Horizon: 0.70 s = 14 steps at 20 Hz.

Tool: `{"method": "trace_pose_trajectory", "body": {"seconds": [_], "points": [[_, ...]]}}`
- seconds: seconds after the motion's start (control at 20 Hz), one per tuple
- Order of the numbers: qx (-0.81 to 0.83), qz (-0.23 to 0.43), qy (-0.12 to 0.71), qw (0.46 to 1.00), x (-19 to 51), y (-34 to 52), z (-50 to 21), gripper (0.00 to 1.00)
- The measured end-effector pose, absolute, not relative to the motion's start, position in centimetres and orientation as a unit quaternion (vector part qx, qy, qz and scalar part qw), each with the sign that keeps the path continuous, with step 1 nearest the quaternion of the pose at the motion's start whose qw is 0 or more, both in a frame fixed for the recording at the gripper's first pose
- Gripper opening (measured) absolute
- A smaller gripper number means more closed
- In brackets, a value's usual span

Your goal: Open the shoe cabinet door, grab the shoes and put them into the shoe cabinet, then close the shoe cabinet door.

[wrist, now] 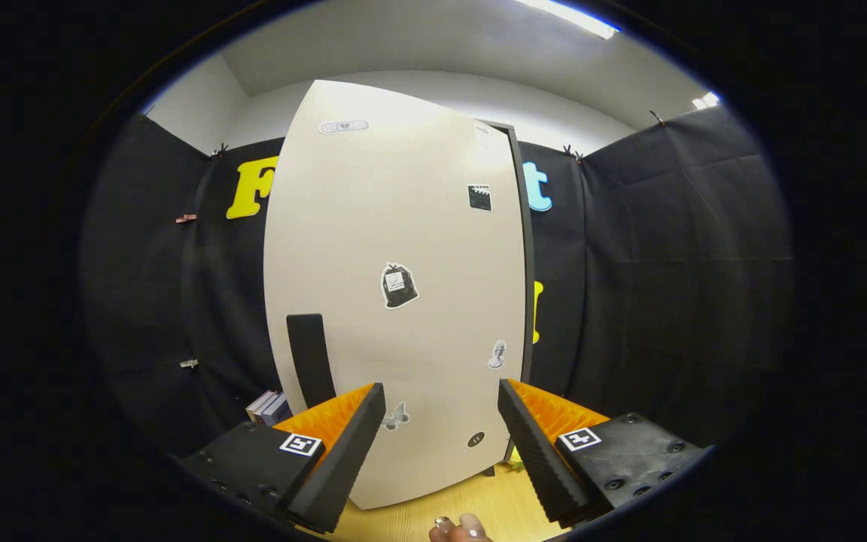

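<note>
Gripper view, read from the left: small clips (186,218) pin the black cloth wall (659,263); low beside the cabinet's left edge sits a small stack of books (269,407), partly hidden by the left finger; next comes the shoe cabinet door (396,226), a tall pale panel standing upright on the wooden floor (433,497); a dark vertical handle (310,360) is fixed near the door's lower left edge, just above the left fingertip; several stickers dot the panel, among them a dark bag-shaped sticker (399,286) near its middle and a small clapperboard sticker (479,197) toward the upper right; along the door's right edge a thin dark strip of the cabinet frame (527,248) shows, so the door looks closed or nearly so; the gripper (441,410) hangs just in front of the door with its fingers spread wide, grasping nothing, the lower panel between them; a person's fingertips (460,529) show below the fingers, over the floor.
</note>
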State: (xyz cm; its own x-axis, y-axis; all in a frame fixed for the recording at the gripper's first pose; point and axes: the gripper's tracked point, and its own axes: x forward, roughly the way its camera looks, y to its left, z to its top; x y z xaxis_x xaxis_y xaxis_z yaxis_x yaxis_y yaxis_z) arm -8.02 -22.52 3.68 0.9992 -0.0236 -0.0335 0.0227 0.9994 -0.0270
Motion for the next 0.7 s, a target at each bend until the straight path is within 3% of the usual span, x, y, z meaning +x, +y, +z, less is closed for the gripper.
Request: {"method": "trace_pose_trajectory", "body": {"seconds": [0.7], "points": [[-0.031,0.015,0.013,0.999,-7.01,-21.47,3.55,0.98]]}}
